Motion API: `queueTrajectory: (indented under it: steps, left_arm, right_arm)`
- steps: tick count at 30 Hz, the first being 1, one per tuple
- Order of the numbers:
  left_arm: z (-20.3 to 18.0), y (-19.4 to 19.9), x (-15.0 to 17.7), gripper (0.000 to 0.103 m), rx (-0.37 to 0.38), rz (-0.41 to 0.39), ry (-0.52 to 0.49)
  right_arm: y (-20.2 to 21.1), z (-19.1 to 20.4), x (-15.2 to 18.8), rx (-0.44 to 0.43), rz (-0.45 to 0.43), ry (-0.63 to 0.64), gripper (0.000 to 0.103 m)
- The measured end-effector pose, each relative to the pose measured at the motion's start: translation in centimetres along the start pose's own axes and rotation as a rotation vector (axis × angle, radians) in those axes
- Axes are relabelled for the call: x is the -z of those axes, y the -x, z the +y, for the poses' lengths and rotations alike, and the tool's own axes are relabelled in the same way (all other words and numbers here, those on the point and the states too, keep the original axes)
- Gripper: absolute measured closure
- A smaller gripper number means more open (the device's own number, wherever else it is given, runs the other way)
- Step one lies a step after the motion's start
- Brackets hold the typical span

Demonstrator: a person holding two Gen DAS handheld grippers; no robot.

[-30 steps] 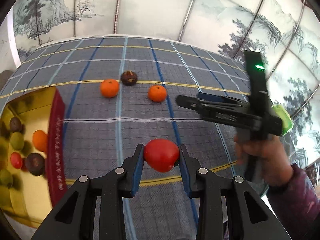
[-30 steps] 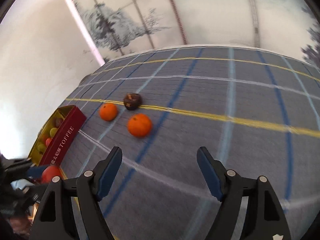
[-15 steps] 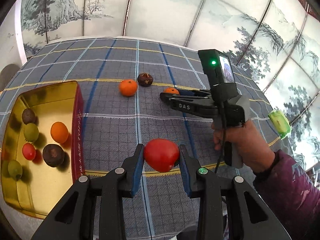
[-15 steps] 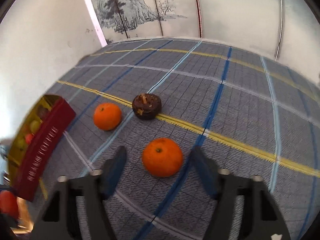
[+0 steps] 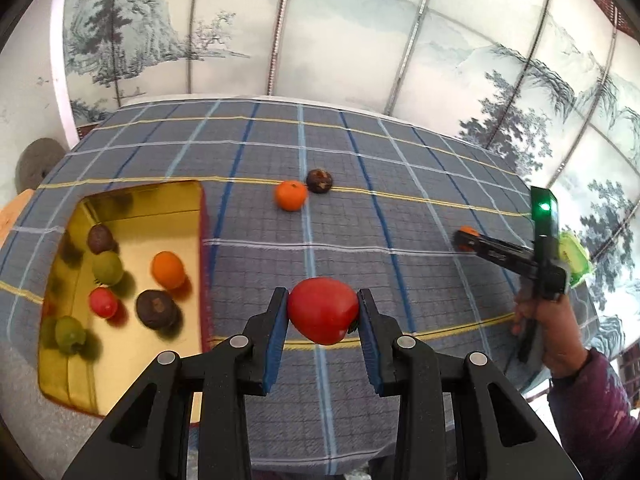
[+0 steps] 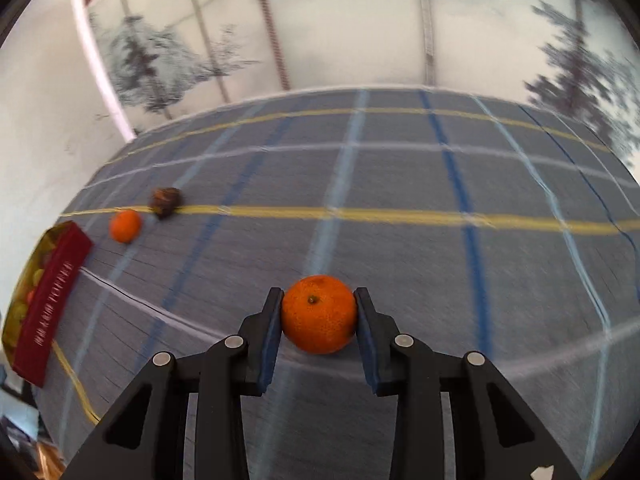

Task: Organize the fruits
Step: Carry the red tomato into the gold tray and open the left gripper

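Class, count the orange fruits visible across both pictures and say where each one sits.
3: one in the gold tin, one on the cloth beside a dark fruit, one between the right gripper's fingers. Others may be hidden.

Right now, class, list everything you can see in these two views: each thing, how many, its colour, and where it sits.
Round red tomato-like fruit: one, between left pads.
Round orange mandarin: one, between right pads.
Loose mandarin: one, orange, on cloth.
Dark brown fruit: one, beside it.
Gold metal tin: one, red-sided, holding six fruits.
Checked cloth: one, grey-blue, covering table.
Left gripper: black, shut.
Right gripper: black, shut.
Hand: one, purple sleeve.
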State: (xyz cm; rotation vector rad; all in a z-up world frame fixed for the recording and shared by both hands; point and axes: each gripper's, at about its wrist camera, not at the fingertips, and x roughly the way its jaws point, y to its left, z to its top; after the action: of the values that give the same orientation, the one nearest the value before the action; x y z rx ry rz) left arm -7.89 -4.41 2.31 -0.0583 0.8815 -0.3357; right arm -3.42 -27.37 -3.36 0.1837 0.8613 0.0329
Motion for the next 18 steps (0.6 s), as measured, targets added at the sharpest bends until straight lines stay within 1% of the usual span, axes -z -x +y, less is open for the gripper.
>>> queueTrajectory:
  steps: [1, 4, 12, 18]
  left_arm:
    - [0.3, 0.2, 0.1, 0.068, -0.008, -0.002, 0.005]
    - [1.2, 0.9, 0.6, 0.068, -0.059, -0.022, 0.008]
    - [4.5, 2.4, 1.8, 0.068, -0.206, -0.077, -0.011]
    - [7.8, 2.1, 2.6, 0.068, -0.274, -0.07, 0.024]
  right_arm:
    - [0.3, -0.8, 0.1, 0.003, -0.001, -0.02, 0.071]
    - [0.4, -1.2, 0.1, 0.019, 0.005, -0.024, 0.071]
    - [0.6, -1.1, 0.3, 0.032, 0.009, -0.013, 0.07]
    - [0.3, -0.5, 0.3, 0.055, 0.013, 0.007, 0.07]
